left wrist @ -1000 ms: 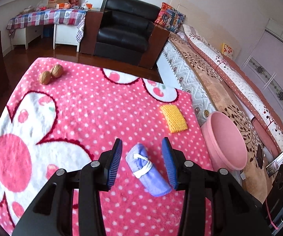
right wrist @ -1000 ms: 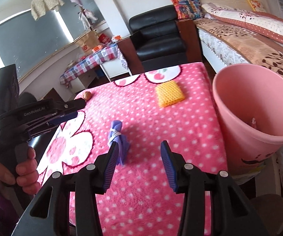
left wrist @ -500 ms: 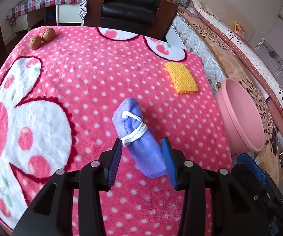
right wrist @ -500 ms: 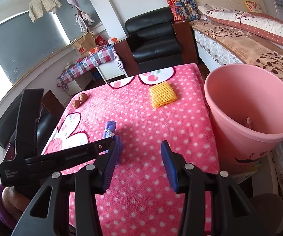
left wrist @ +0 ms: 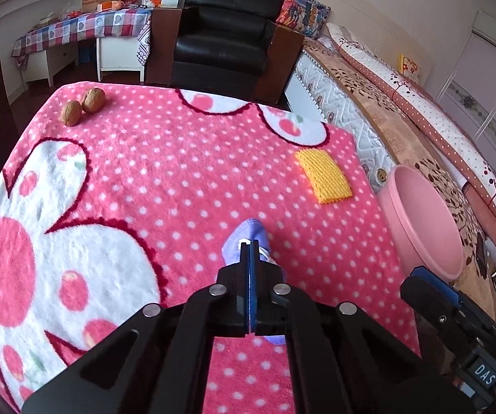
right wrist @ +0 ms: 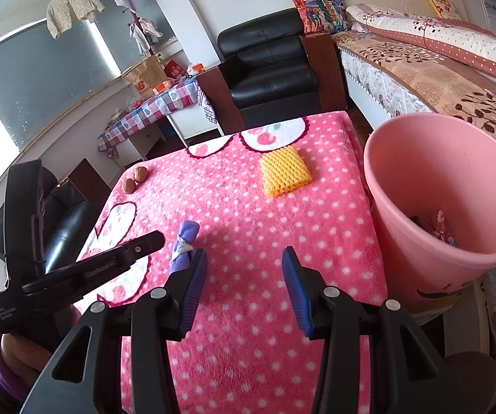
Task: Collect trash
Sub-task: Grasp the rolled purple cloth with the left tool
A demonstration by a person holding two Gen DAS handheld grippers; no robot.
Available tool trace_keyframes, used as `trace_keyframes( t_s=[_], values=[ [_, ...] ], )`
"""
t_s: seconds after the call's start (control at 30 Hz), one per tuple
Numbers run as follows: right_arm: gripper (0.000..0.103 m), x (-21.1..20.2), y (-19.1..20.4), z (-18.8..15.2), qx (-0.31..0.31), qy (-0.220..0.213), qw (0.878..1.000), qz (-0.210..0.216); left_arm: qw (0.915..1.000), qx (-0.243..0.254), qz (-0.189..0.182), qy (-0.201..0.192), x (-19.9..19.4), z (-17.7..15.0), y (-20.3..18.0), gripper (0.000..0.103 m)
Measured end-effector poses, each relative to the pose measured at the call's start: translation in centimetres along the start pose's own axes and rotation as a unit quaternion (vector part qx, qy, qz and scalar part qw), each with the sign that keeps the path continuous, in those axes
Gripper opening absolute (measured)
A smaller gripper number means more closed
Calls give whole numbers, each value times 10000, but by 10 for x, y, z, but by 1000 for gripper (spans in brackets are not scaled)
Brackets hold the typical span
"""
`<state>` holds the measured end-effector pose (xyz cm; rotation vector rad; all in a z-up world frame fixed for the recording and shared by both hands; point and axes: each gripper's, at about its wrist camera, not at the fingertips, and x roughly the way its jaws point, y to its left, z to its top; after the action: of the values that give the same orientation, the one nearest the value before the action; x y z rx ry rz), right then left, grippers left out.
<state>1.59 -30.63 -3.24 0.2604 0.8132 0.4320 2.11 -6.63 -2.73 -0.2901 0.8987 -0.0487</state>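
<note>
Only the right wrist view looks down into the bin [right wrist: 444, 186], where small scraps lie at the bottom around 4 o'clock; from the left wrist view the bin [left wrist: 423, 220] shows just its smooth pink plastic rim and inner wall at 3 o'clock. The right view also catches the left gripper [right wrist: 151, 239] from the side, at 9 o'clock.

The blanket [left wrist: 165, 172] is fluffy pink fleece with white dots and a large white flower. The roll [left wrist: 248, 231] is soft lilac cloth bound by a white tie; the pad [left wrist: 323, 176] at 2 o'clock is a yellow rectangle with a honeycomb weave; two wrinkled brown walnuts [left wrist: 82, 105] sit touching at 11 o'clock.

The left gripper [left wrist: 250, 252] has its blue ribbed pads pressed together over the roll's tie, the cloth showing beyond and beneath the fingers, low over the blanket. The right gripper [right wrist: 244, 276] stands wide apart and holds nothing, the roll [right wrist: 184, 245] just past its left finger.
</note>
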Motion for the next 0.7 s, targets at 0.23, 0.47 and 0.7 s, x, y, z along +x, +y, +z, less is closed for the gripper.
trace_keyframes(
  t_s=[0.23, 0.47, 0.7],
  values=[
    [45, 16, 0, 15, 17, 41, 10000, -20, 9983, -358, -455, 107, -11, 9, 25, 0],
    [45, 22, 3, 15, -30, 82, 9999, -50, 9926, -642, -643, 803, 15, -10, 12, 42],
    [45, 21, -7, 13, 47, 96, 9999, -72, 9965, -314, -320, 699, 29, -17, -7, 42]
  ],
)
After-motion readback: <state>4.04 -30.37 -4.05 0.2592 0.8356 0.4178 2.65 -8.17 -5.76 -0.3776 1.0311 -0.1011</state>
